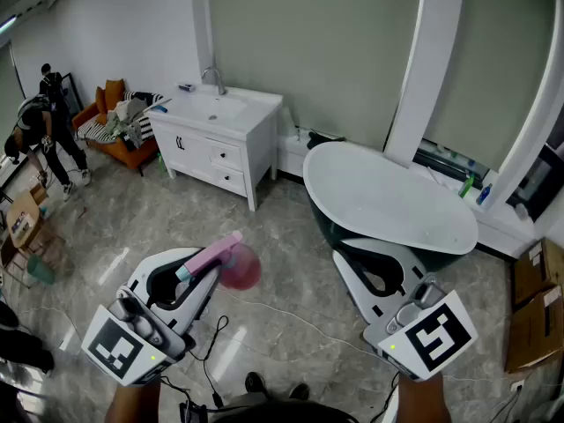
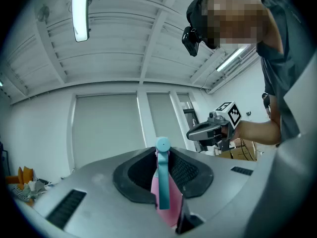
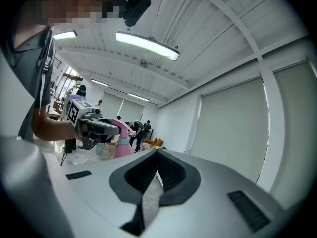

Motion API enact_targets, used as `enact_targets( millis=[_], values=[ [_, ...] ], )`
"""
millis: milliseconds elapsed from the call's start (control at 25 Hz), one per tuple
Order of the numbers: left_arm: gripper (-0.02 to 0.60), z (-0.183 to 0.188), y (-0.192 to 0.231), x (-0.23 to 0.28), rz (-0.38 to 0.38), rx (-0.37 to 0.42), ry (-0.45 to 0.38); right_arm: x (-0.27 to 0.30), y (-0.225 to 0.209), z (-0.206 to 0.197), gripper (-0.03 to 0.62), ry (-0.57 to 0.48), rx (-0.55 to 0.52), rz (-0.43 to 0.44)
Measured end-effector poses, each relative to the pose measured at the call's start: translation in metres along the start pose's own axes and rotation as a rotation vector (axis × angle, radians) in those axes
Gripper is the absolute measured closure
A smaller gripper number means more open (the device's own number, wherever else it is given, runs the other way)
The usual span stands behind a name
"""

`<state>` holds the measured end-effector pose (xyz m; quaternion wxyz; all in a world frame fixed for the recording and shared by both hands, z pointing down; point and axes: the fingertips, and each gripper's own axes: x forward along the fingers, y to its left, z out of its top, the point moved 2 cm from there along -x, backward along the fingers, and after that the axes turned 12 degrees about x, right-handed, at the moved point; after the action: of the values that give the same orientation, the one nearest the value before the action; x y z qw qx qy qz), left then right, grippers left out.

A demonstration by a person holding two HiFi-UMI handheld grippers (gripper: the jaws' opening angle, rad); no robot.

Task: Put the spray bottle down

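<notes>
A pink spray bottle (image 1: pixel 236 264) with a pale blue trigger head hangs above the marble floor, and my left gripper (image 1: pixel 210 270) is shut on its neck. In the left gripper view the spray bottle (image 2: pixel 167 198) stands upright between the black pads (image 2: pixel 139 175), its blue head at the tips. My right gripper (image 1: pixel 345 248) hovers lower right of the bathtub, shut with nothing in it; its jaws meet at the tip in the right gripper view (image 3: pixel 157 153). That view also catches the left gripper (image 3: pixel 101 128) and the spray bottle (image 3: pixel 122 144) off to the left.
A white oval bathtub (image 1: pixel 388 203) stands ahead on the right, and a white vanity with a sink (image 1: pixel 216 129) ahead on the left. An orange chair (image 1: pixel 115 144) and people (image 1: pixel 44 130) are at far left. Cardboard boxes (image 1: pixel 538 307) sit at right. A cable (image 1: pixel 291 314) crosses the floor.
</notes>
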<state>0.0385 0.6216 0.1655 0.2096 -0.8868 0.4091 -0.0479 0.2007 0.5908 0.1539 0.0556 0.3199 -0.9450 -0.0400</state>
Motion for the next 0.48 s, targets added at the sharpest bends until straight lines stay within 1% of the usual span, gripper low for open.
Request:
enact_targets(
  millis=[120, 240, 480],
  values=[
    [0.522, -0.002, -0.001, 0.0, -0.004, -0.003, 0.002, -0.002, -0.003, -0.003, 0.586, 0.005, 0.006, -0.021],
    [0.522, -0.002, -0.006, 0.005, -0.007, -0.003, 0.003, -0.006, -0.01, -0.003, 0.586, -0.019, 0.034, -0.03],
    [0.522, -0.001, -0.015, 0.017, -0.012, -0.001, 0.013, -0.015, -0.018, -0.007, 0.586, -0.037, 0.052, -0.015]
  ],
)
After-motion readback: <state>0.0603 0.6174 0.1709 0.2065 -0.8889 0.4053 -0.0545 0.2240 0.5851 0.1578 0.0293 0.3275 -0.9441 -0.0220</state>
